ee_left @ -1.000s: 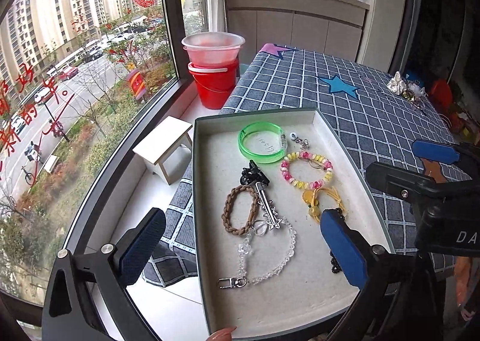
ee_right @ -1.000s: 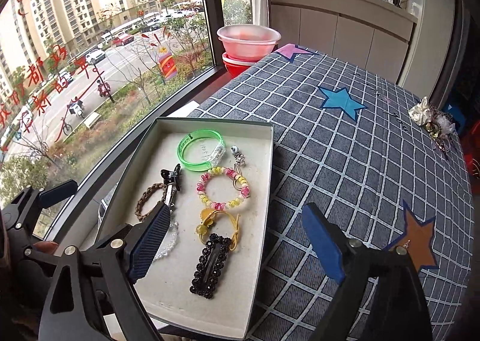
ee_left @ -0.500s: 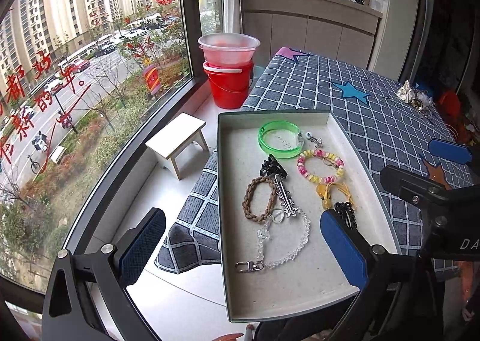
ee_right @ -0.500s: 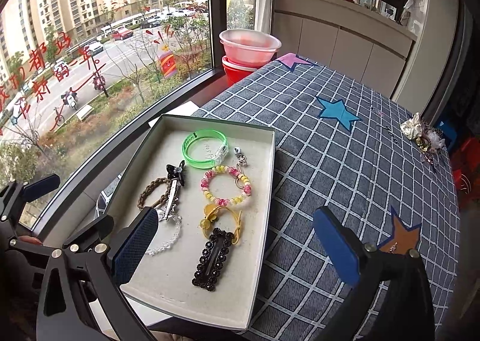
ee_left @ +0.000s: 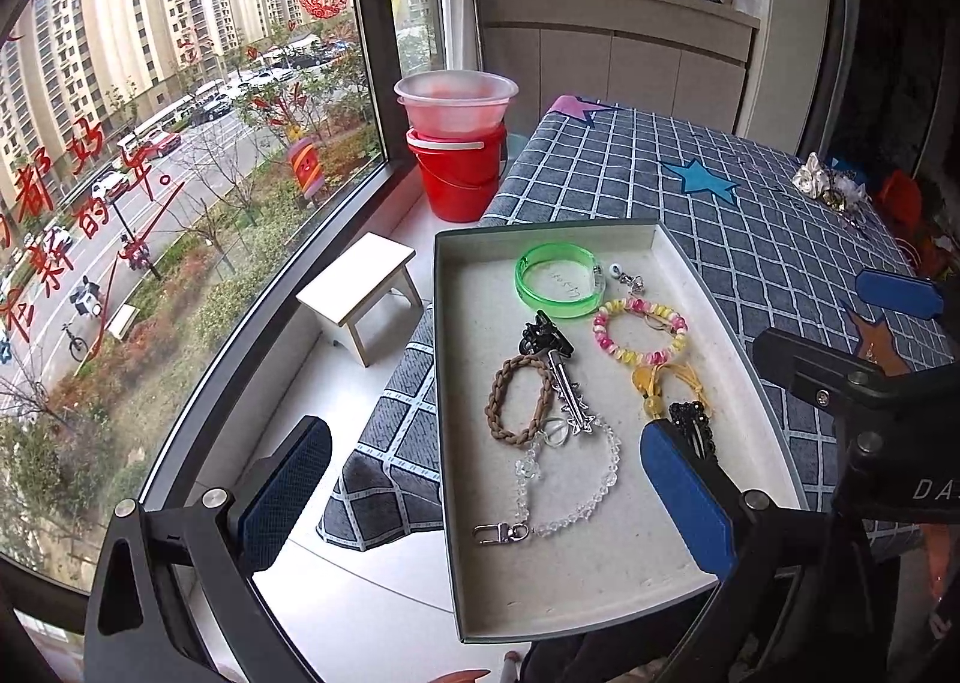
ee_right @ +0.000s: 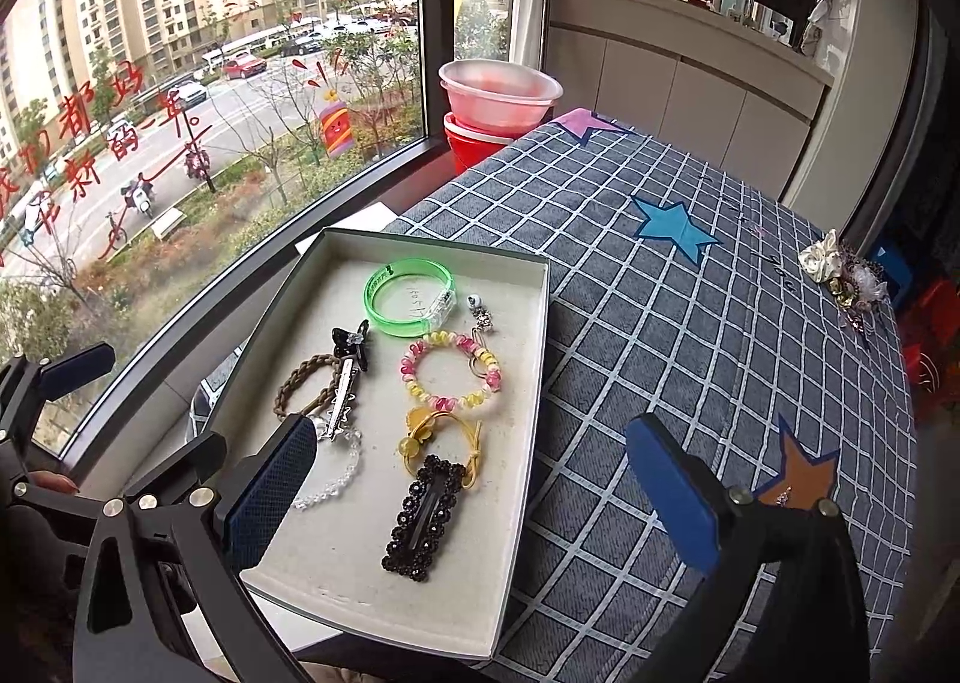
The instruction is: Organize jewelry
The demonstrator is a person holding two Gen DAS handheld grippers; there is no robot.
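Holding both tongs above the near end of the tray (ee_right: 528, 383), I had nothing clamped in either. My right tongs (ee_right: 474, 491) stood spread wide, having just finished opening, with the black beaded hair clip (ee_right: 423, 515) lying loose on the tray floor below the gap. My left tongs (ee_left: 486, 497) were likewise spread, empty, over the tray's window-side edge.

The tray sat on the checked worktop (ee_right: 720, 323), overhanging its near corner. In the right view, the green bangle (ee_right: 411, 296) lay at twelve o'clock of the tray. A small charm (ee_right: 480, 314) sat just beside it at three o'clock. The pink and yellow bead bracelet (ee_right: 450, 374) lay near the centre, and the yellow hair tie (ee_right: 441, 437) touched the hair clip's far end. At nine o'clock, the brown braided band (ee_right: 306, 383) lay under the silver clip (ee_right: 345, 395), with the clear bead chain (ee_right: 336, 479) nearer me.

At the worktop's far right edge lay a small heap of trinkets (ee_right: 840, 269).
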